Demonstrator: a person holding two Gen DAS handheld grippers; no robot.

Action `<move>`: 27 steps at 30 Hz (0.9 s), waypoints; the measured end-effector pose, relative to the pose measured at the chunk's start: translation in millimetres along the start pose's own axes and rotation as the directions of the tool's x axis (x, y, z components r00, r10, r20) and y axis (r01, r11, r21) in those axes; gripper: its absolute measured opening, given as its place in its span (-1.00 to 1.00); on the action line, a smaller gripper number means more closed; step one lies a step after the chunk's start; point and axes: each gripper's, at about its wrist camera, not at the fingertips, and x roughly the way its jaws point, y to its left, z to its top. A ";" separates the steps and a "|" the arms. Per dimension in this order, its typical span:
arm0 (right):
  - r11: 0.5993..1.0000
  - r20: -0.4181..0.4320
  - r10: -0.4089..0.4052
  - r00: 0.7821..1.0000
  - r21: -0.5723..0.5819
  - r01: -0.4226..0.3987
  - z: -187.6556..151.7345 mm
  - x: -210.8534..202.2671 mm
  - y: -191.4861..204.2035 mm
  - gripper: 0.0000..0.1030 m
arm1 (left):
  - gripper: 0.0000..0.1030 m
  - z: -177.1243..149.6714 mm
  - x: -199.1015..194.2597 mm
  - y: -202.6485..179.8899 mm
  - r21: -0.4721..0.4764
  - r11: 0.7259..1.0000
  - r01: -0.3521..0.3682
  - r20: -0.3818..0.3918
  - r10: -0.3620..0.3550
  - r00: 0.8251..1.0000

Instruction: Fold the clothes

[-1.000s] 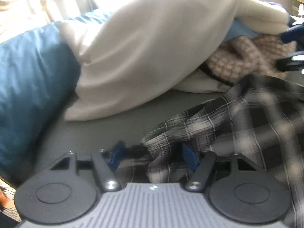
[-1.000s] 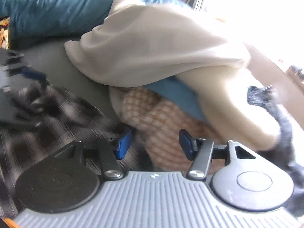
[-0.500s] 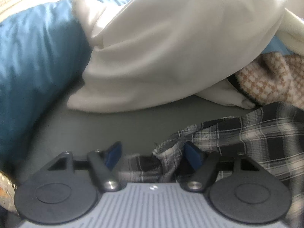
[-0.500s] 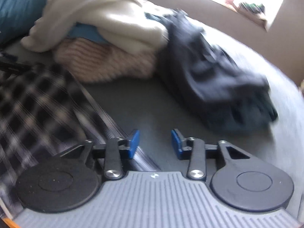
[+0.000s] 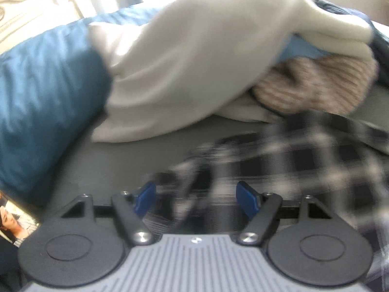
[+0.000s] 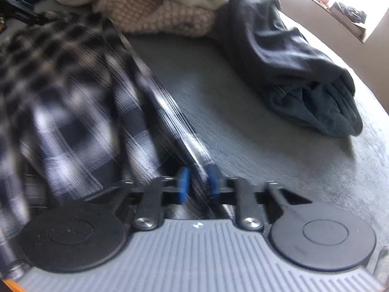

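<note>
My right hand-held gripper [image 6: 197,182] sits at the lower centre of its frame, its blue pads nearly together with a folded edge of the plaid shirt [image 6: 73,102] pinched between them. I judge the grip is on the edge so the cloth can be drawn taut across the grey surface [image 6: 243,121]. My left hand-held gripper [image 5: 197,198], low in its own frame, has its pads wide apart. Blurred plaid cloth lies between them, but nothing is clamped. The shirt spreads from the centre to the right of the left view, in front of a heap: a white garment [image 5: 194,73] and a tan knit [image 5: 316,85], against a blue pillow [image 5: 48,97]. A dark garment [image 6: 304,73] lies crumpled at the upper right of the right view.
</note>
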 end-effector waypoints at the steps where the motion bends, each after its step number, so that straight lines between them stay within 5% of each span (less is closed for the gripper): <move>1: 1.000 0.010 -0.003 1.000 0.022 0.003 -0.3 -2.2 -3.1 -0.94 | 0.43 -0.3 -1.1 -8.8 0.024 1.000 0.006 0.004 -0.006 1.000; 13: 0.984 0.104 -0.059 0.993 0.176 0.040 30.3 8.7 -71.4 -0.96 | 0.43 25.1 13.7 -83.8 0.227 0.974 -0.009 0.025 0.004 1.000; 21: 0.949 0.031 0.029 0.999 0.313 -0.037 38.6 65.7 -99.9 -0.87 | 0.44 41.6 30.1 -102.5 0.279 0.959 -0.045 -0.004 0.048 0.999; 23: 0.906 0.041 0.104 0.994 0.408 -0.112 36.5 57.0 -118.6 -0.57 | 0.44 42.7 29.3 -102.4 0.279 0.959 -0.048 -0.011 0.054 0.999; 25: 0.871 0.086 0.142 0.986 0.463 -0.166 26.8 37.9 -137.4 0.23 | 0.44 43.9 28.6 -102.3 0.278 0.959 -0.052 -0.017 0.059 0.998; 27: 0.832 0.125 0.164 0.979 0.515 -0.205 12.8 16.9 -156.3 0.41 | 0.44 45.0 27.5 -102.1 0.277 0.959 -0.056 -0.023 0.065 0.998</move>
